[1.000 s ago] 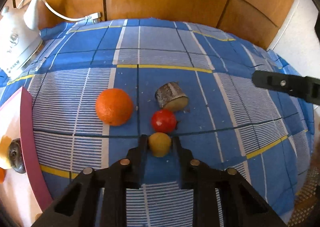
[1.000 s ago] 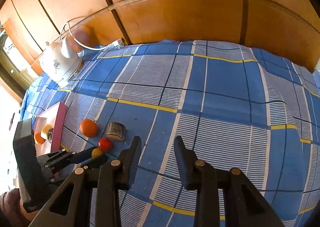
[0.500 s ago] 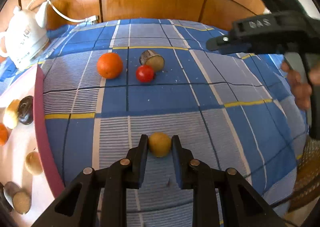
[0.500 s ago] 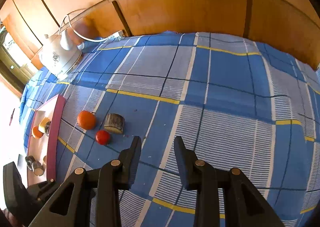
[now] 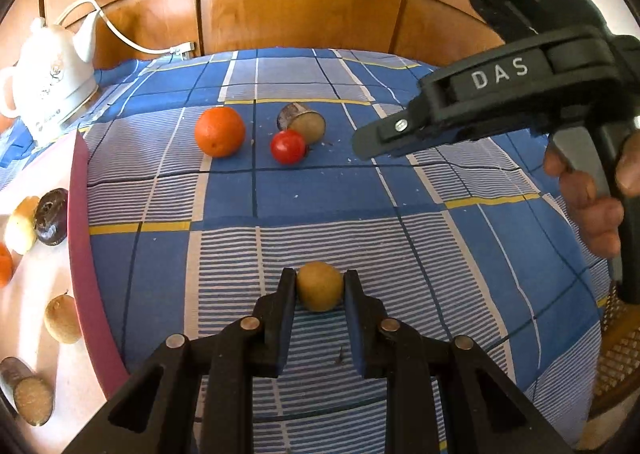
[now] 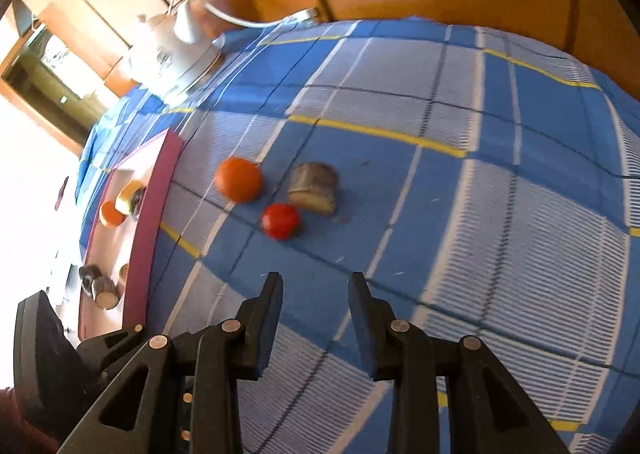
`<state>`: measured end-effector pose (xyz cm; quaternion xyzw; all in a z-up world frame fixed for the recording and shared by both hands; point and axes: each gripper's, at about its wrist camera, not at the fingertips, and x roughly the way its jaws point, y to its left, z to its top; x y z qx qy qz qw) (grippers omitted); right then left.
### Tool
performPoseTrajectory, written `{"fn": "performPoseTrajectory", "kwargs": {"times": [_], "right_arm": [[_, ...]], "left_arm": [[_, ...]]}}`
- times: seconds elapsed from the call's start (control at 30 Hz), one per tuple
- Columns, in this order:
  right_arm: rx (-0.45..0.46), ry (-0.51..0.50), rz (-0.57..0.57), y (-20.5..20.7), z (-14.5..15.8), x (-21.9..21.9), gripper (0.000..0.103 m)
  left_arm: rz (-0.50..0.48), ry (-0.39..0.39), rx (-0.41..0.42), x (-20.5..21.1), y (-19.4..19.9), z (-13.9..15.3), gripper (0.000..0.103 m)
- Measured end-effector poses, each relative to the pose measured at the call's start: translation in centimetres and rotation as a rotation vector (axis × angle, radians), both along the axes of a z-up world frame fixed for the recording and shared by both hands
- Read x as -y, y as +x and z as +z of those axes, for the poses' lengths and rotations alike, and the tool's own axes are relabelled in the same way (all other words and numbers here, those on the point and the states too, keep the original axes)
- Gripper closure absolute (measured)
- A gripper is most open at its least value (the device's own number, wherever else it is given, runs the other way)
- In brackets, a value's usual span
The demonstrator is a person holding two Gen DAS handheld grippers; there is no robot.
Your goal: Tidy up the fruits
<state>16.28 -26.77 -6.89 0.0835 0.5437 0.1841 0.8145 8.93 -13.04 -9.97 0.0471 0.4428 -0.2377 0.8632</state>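
Left-wrist view. The left gripper (image 5: 320, 286) is clenched on 1 small round yellow-brown fruit (image 5: 320, 286), held clear of the blue checked tablecloth (image 5: 320, 213) with a pad on each flank. At 9 o'clock lies the pale tray with a maroon rim (image 5: 78, 213), already carrying several pieces, among them a dark purple round fruit (image 5: 51, 215) and a tan oval fruit (image 5: 62, 318). Toward 12 o'clock, 3 items rest on the cloth: a large round orange (image 5: 219, 131), a small glossy red tomato (image 5: 288, 146) just beside it, and a short cut cylinder with grey rind and pale face (image 5: 302, 123) touching or nearly touching the tomato. A white electric kettle (image 5: 52, 77) stands at 10 o'clock. The person's hand (image 5: 592, 197) holds the right tool at 2 o'clock.

Right-wrist view. The right gripper (image 6: 316, 294) is released and empty; its jaws stand apart above bare cloth, with the tomato (image 6: 281, 220) at 12 o'clock.

Judgement: the step in hand is carrying the held fruit to the tray. To do it well, swing toward 9 o'clock high enough to clear the rim, lower into a bare patch among the fruits, and unclench only once the fruit rests, since it may roll.
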Motion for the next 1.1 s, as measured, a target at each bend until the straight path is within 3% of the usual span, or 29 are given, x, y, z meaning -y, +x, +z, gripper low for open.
{"fn": "performPoseTrajectory", "kwargs": {"times": [0.23,0.4,0.53,0.6,0.9,1.1], "right_arm": [[-0.017,0.064,-0.025,1.8,-0.1,-2.6,0.065],[-0.044,0.038,-0.082,3.7,-1.4,-4.0,0.063],[-0.039,0.001,-0.104,4.6,-2.3,-4.7,0.065],[-0.024,-0.041,-0.115,4.6,-2.2,-4.9,0.077],[0.006,-0.166,0.052,0.9,-0.5,-3.1,0.077],[0.009,-0.261,0.057,-1.2,-1.6,-0.9,0.077]], "left_arm": [[-0.002,-0.018,0.005,-0.3,-0.2,0.0,0.079],[-0.004,-0.03,0.006,-0.6,-0.3,-0.1,0.079],[-0.007,-0.034,0.01,-0.8,-0.3,-0.2,0.079],[-0.01,-0.035,0.013,-0.8,-0.4,-0.2,0.079],[-0.015,-0.032,0.02,-0.7,-0.5,-0.2,0.079],[-0.016,-0.02,0.011,-0.6,-0.3,-0.1,0.079]]}}
